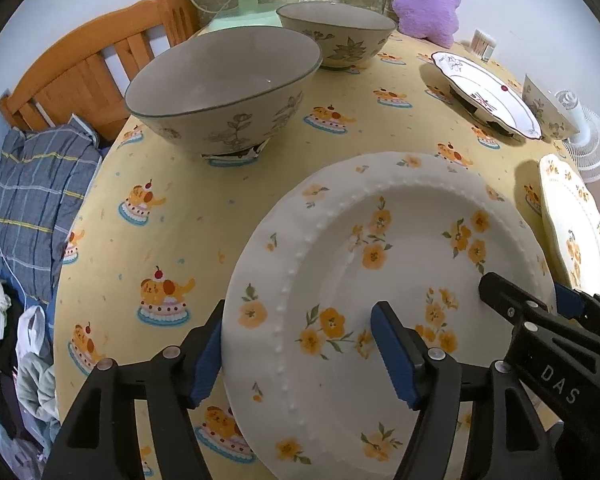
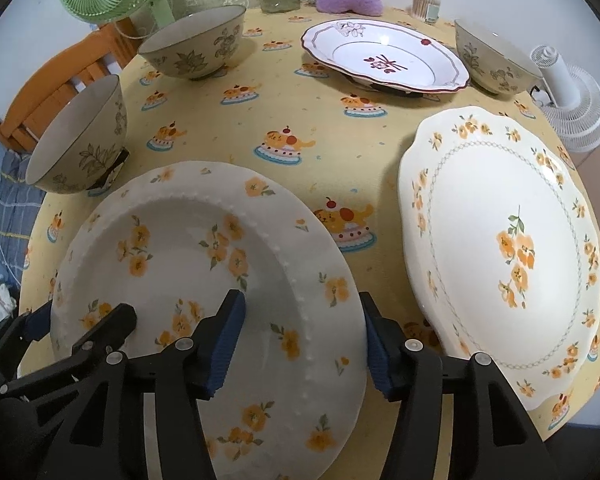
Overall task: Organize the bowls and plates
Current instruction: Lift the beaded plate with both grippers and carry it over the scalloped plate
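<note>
Straddled opposite rims of the beaded floral plate (image 1: pixel 384 304), left gripper (image 1: pixel 300 360) and right gripper (image 2: pixel 300 344), jaws spread, not clamped.

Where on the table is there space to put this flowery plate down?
The best bare patch of cloth lies mid-table, bordered by the beaded plate, scalloped plate, red-rimmed plate and two left bowls. The right side is crowded with plates.

White plate (image 2: pixel 204 264) with orange flowers; yellow tablecloth (image 2: pixel 300 92) printed with cake-topped dogs.
</note>
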Available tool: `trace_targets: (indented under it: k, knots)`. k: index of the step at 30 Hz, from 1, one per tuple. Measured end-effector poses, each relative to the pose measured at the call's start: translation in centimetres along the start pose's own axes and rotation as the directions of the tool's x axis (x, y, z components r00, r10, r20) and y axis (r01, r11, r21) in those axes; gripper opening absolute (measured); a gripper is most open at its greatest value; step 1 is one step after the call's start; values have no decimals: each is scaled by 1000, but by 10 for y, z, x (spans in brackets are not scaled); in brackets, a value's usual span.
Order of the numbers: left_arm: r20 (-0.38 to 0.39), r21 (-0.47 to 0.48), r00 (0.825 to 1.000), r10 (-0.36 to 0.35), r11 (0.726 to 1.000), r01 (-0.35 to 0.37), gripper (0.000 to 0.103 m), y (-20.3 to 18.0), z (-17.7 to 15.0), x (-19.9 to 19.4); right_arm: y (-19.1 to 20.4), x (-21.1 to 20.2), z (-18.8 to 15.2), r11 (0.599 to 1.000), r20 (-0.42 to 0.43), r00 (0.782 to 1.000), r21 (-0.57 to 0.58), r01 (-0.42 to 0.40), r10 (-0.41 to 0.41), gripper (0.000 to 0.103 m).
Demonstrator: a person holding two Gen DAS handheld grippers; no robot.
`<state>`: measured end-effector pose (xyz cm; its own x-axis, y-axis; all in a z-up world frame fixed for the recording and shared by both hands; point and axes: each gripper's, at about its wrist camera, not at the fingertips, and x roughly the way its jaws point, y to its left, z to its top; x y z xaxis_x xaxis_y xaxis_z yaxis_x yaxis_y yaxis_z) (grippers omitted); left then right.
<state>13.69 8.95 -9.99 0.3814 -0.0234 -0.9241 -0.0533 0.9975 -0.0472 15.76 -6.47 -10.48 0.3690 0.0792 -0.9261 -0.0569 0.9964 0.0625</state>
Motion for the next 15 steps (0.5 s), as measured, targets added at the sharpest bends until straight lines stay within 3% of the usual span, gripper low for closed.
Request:
trace_targets:
  k: [6, 15]
  knots:
    - [7, 5, 1000, -9, 1000, 9, 66, 1, -2, -10, -1, -7, -2, 1000, -15, 1000, 24, -5, 5, 59]
    - [52, 43, 998, -41, 998, 39, 66, 1, -3, -38, 3, -38, -10, 999, 44, 999, 32, 18, -19, 59]
